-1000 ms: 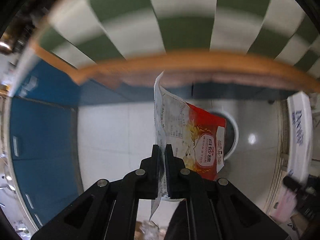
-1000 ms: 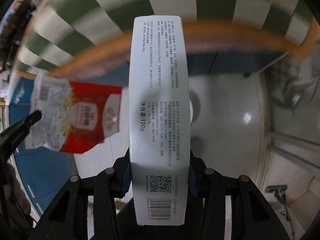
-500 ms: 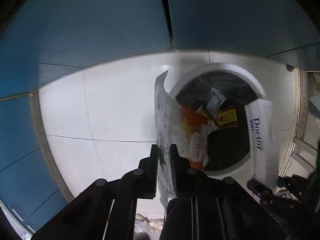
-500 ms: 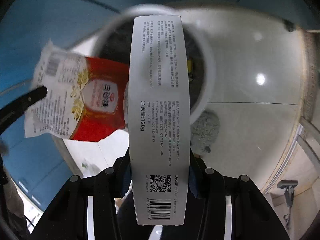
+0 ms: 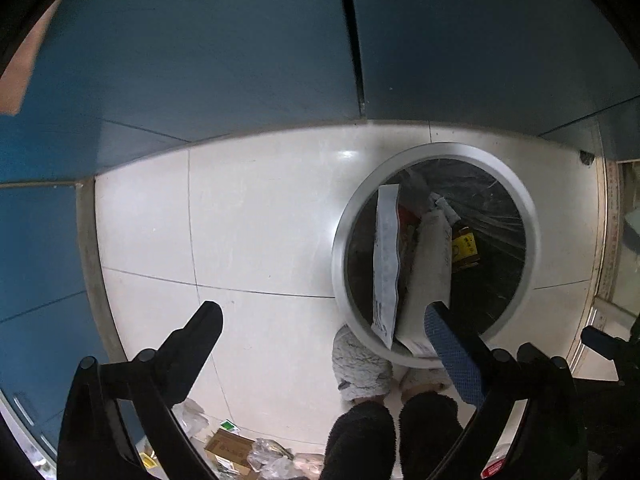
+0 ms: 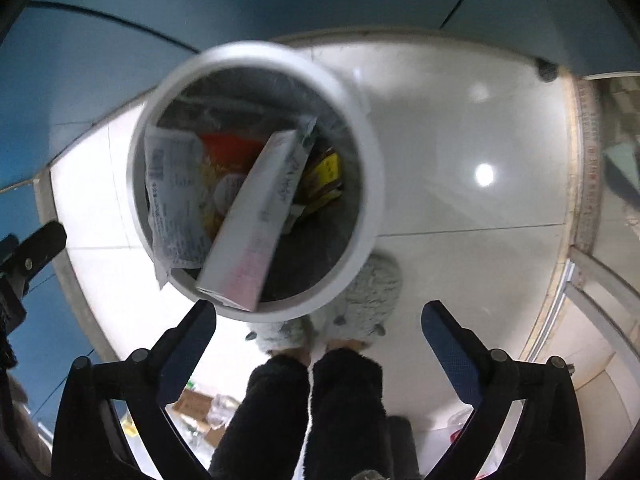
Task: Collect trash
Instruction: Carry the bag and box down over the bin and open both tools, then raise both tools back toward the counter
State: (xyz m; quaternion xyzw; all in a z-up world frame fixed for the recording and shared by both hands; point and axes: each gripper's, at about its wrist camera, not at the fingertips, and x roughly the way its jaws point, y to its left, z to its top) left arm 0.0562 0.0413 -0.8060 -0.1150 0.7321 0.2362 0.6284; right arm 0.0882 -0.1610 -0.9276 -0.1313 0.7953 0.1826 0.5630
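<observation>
A round white trash bin (image 5: 340, 248) stands on the floor, lined with a clear bag. The red-and-white snack bag (image 5: 386, 256) and the long white box (image 5: 432, 264) lie loose inside it, leaning on the near rim, beside a yellow packet (image 5: 464, 246). My left gripper (image 5: 322, 312) hangs above the bin's left side, its jaws opening wide with nothing between them. My right gripper (image 6: 319, 312) is over the bin (image 6: 372, 160), its jaws also opening and empty. In that view the bag (image 6: 172, 192) and the box (image 6: 260, 216) rest in the bin.
A person's grey fluffy slippers (image 6: 360, 300) and dark fleecy trouser legs (image 6: 312, 412) stand right against the bin. Blue cabinet doors (image 5: 200, 60) border the white tiled floor (image 5: 260, 220). A small cardboard box (image 5: 228, 446) and plastic wrappers lie on the floor near the feet.
Both grippers sank from table height to above the bin and opened. The snack bag left the left gripper and the white box left the right; both now lie in the bin.
</observation>
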